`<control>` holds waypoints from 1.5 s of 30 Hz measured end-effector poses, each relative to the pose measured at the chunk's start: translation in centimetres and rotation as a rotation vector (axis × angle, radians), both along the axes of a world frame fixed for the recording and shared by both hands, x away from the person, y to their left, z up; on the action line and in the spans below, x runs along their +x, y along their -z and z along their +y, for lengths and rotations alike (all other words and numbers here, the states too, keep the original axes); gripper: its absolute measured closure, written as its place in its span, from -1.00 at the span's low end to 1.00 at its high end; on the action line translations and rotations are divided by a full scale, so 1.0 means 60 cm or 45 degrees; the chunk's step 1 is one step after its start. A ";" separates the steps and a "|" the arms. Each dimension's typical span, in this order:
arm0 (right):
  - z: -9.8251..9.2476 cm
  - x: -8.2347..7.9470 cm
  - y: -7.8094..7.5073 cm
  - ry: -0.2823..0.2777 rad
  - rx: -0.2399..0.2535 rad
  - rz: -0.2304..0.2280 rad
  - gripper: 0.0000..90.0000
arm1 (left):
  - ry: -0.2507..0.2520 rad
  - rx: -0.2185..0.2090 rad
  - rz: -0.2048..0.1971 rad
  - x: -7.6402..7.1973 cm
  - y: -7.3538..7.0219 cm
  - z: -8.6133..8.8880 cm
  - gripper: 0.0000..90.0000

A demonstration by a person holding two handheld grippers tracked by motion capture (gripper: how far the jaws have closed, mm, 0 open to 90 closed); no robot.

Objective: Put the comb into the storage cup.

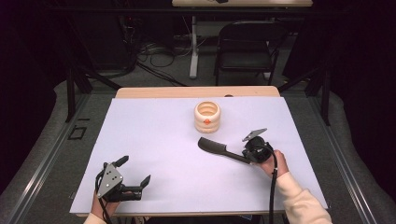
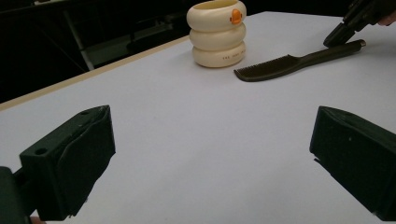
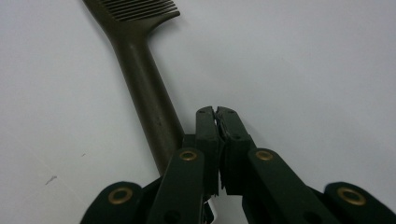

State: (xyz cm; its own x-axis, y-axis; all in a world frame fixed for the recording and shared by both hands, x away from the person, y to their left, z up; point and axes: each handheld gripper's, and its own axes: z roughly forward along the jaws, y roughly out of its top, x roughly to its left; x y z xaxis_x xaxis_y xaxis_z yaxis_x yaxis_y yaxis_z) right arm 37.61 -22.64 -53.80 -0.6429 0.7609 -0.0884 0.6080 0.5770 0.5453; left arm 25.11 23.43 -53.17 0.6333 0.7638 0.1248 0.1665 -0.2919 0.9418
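A dark comb [image 1: 217,150] lies flat on the white table [image 1: 154,140] at five o'clock from the cream ringed holder [image 1: 207,116] — not yet lifted. The right gripper [image 3: 216,112], jaws pressed together on nothing, rests just beside the long round handle. The left gripper [image 1: 136,171] waits wide apart at seven o'clock — the job looks barely begun
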 end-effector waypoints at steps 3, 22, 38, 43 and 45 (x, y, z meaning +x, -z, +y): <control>-0.003 0.001 -0.002 -0.008 -0.010 -0.024 0.85 | 0.000 0.001 0.001 0.000 0.000 0.000 -0.99; -0.015 0.003 -0.035 0.019 -0.033 -0.143 -0.07 | 0.002 0.003 -0.003 0.000 0.000 0.000 -0.99; 0.006 -0.003 -0.053 -0.108 -0.017 -0.148 -0.64 | 0.006 0.007 -0.001 0.000 0.000 -0.001 -0.99; 0.013 -0.002 -0.055 -0.140 -0.020 -0.135 -0.84 | 0.007 0.007 0.003 0.000 0.000 -0.002 -0.99; 0.016 -0.001 -0.055 -0.149 -0.017 -0.125 -0.88 | 0.010 0.012 0.001 -0.001 0.000 -0.002 -0.99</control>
State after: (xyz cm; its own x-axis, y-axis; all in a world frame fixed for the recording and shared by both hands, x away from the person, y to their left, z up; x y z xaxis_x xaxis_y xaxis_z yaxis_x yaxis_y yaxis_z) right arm 37.56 -21.67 -50.49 -0.7151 0.6794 -0.1646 0.4800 0.6484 0.5910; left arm 25.06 23.31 -53.16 0.6394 0.7575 0.1314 0.1648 -0.3020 0.9390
